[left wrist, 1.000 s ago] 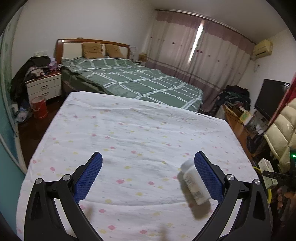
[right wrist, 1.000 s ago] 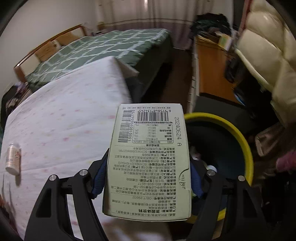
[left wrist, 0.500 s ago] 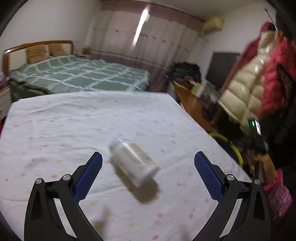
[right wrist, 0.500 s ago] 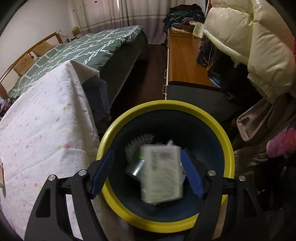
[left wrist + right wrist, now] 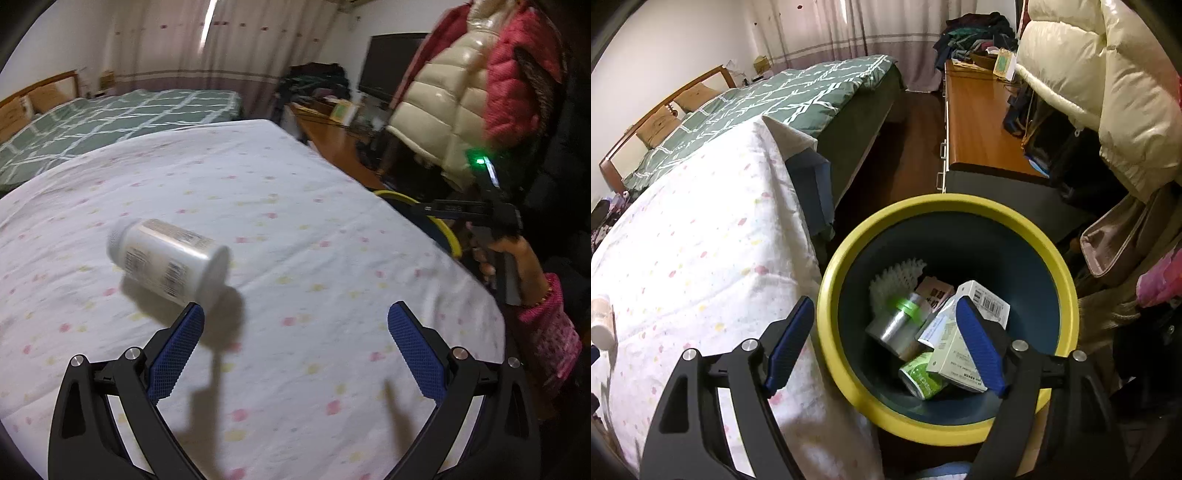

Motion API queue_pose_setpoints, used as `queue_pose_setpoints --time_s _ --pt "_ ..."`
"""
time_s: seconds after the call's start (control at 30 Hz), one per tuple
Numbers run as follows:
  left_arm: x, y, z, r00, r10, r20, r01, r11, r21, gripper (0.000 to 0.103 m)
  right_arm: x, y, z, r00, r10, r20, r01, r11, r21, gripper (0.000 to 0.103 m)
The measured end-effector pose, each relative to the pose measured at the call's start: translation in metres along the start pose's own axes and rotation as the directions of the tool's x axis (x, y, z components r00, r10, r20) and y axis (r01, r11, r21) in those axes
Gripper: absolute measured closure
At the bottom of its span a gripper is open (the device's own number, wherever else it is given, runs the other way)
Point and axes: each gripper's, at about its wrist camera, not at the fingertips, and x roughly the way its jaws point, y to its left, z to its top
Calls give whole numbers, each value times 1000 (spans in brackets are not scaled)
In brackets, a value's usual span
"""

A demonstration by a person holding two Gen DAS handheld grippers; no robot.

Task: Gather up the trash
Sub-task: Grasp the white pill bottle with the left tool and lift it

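A white plastic bottle lies on its side on the spotted sheet, just beyond my left gripper's left fingertip. My left gripper is open and empty above the sheet. The bottle also shows at the far left of the right wrist view. My right gripper is open and empty above the yellow-rimmed bin. A pale carton lies in the bin with a silver can, a green can and other trash. The bin's rim and my right gripper's body show in the left wrist view.
The table's covered edge runs beside the bin. A green bed stands behind. A wooden cabinet and hanging puffy coats stand to the right. Dark wooden floor lies between bed and cabinet.
My right gripper opened and the carton dropped into the bin, where it now rests. My left gripper swung right and nearer the bottle, which now lies by its left fingertip.
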Motion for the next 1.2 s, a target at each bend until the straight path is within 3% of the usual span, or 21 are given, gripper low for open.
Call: queue_pose_setpoints --time_s 0.07,0.23,0.33,0.47,0.6,0.73,0.9,1.07,1.2 --pt "-2 -1 0 1000 4 3 -4 1000 11 5 0 -2 -1 1000 3 0 -3 1000 3 28" --pt "-25 14 13 988 133 84 -133 991 -14 5 -6 -10 -1 1000 -3 12 3 1000 13 28" --pt "-30 29 29 982 176 73 -176 984 -9 5 -8 -16 3 1000 -5 20 5 1000 20 28" --pt "-12 35 44 976 218 -12 -215 967 135 5 -10 -20 4 1000 0 27 -1 1000 29 26" --pt "4 39 43 947 316 -55 -295 925 240 5 -5 -23 4 1000 -2 10 1 1000 30 26" --pt "7 55 48 950 305 -63 -287 935 209 5 3 -23 3 1000 -1 -6 1 999 37 26" --pt "14 63 54 969 232 -80 -213 956 200 5 5 -16 3 1000 13 -11 -12 1000 25 26" --pt "27 59 56 977 188 -101 -165 966 200 6 5 -12 0 999 27 -17 -27 999 19 26" --pt "36 61 54 971 204 -125 -178 966 188 29 2 -11 -3 999 38 -20 -38 999 15 26"
